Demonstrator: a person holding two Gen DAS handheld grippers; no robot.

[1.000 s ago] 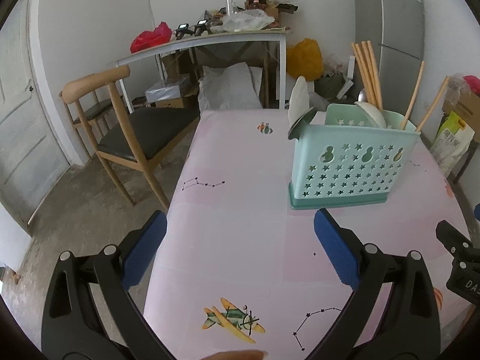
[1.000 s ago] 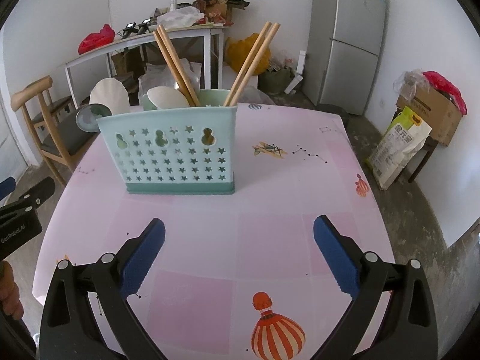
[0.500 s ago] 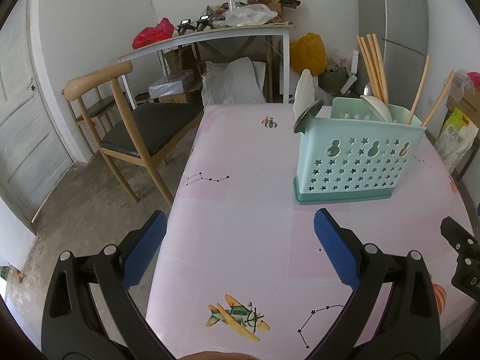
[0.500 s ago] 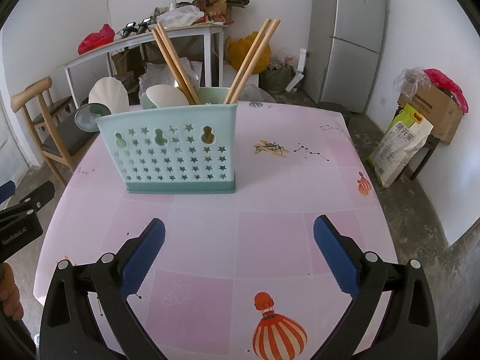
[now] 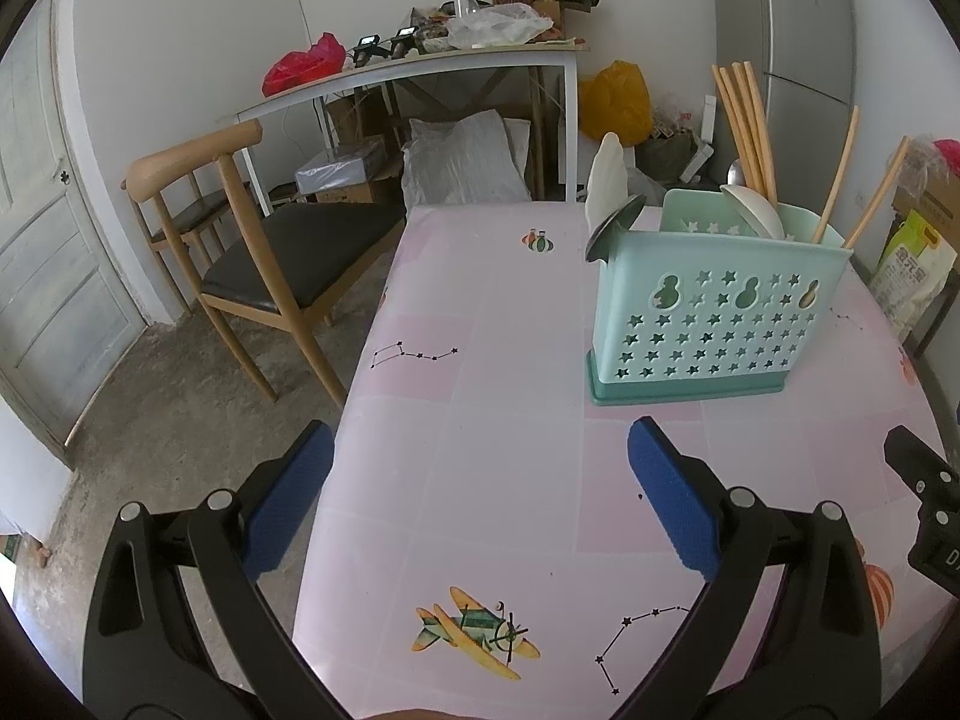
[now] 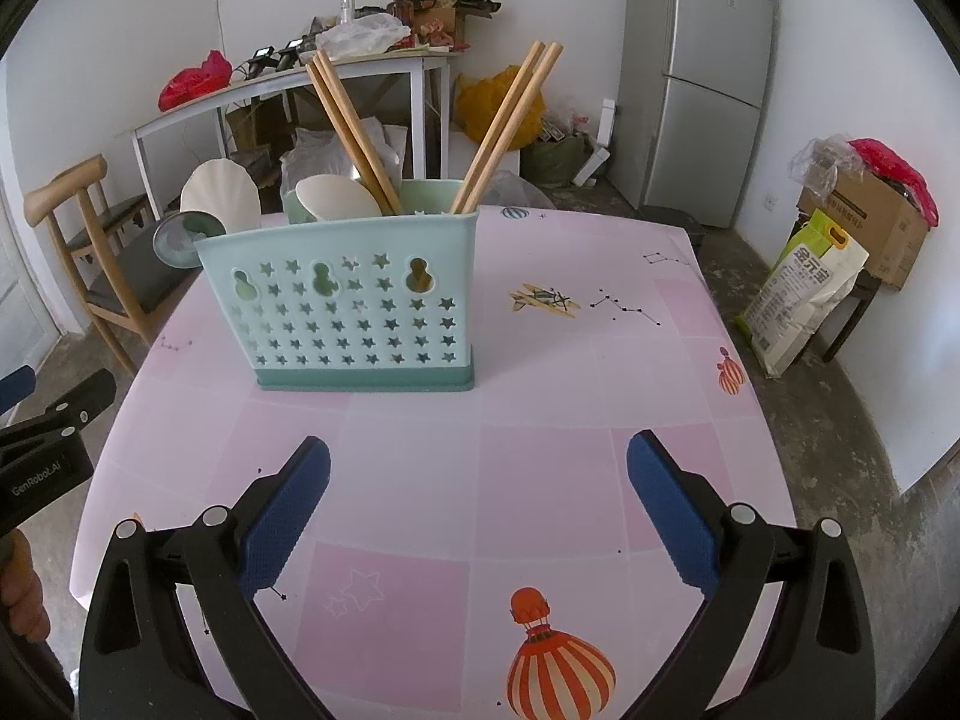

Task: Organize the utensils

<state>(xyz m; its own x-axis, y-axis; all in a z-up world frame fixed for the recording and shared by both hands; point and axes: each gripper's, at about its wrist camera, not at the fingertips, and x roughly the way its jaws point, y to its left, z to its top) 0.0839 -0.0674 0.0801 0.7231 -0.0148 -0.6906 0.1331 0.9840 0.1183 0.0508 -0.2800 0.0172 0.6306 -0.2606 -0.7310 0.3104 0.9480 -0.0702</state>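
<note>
Pink desk [image 6: 540, 420]; caddy [image 6: 360, 306] with chopsticks [image 6: 504, 126] upright, ahead of right tool [image 6: 478, 468], right of left tool [image 5: 480, 456]. Both tools wide open, empty.

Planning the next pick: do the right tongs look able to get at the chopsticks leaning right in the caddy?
Probably yes. The right tongs are open and empty, bare tablecloth lies ahead, and the chopsticks stick up above the caddy.

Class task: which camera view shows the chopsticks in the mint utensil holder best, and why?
The right wrist view: the chopsticks rise in two clear bundles from the utensil holder, near mid-frame. The left wrist view shows them nearer the right edge, more spread out, with some looking thinner.
</note>
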